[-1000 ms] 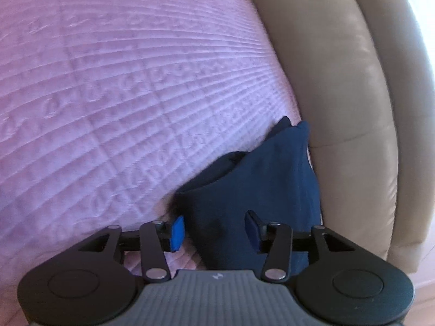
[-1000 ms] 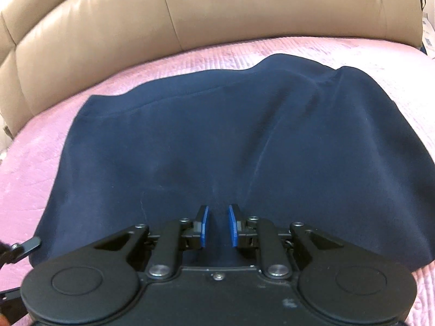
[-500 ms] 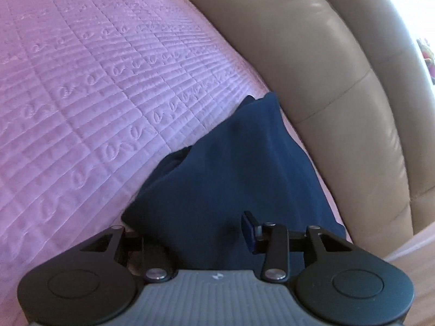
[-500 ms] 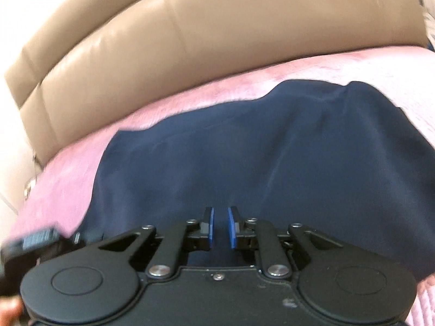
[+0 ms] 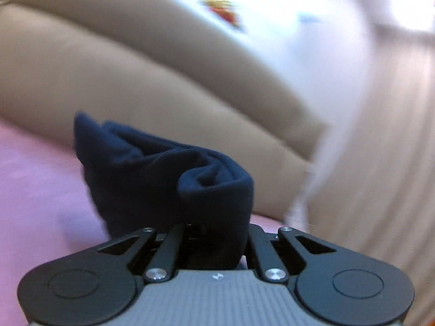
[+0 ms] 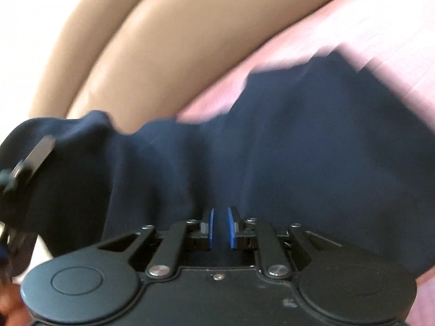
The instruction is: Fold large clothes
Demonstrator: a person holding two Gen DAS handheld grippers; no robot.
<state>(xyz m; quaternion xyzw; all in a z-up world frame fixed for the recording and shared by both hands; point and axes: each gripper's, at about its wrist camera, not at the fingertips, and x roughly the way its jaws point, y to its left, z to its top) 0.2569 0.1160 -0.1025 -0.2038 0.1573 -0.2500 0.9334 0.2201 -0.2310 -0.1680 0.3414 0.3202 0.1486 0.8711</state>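
No readable text, labels, brands or numbers in either view. Left wrist view has a red and yellow patch (image 5: 221, 9) on the white surface past the headboard, too blurred to tell if it carries lettering. Only a tiny embossed mark (image 5: 217, 276) sits on the grey body of the left gripper, not legible as a letter or number.
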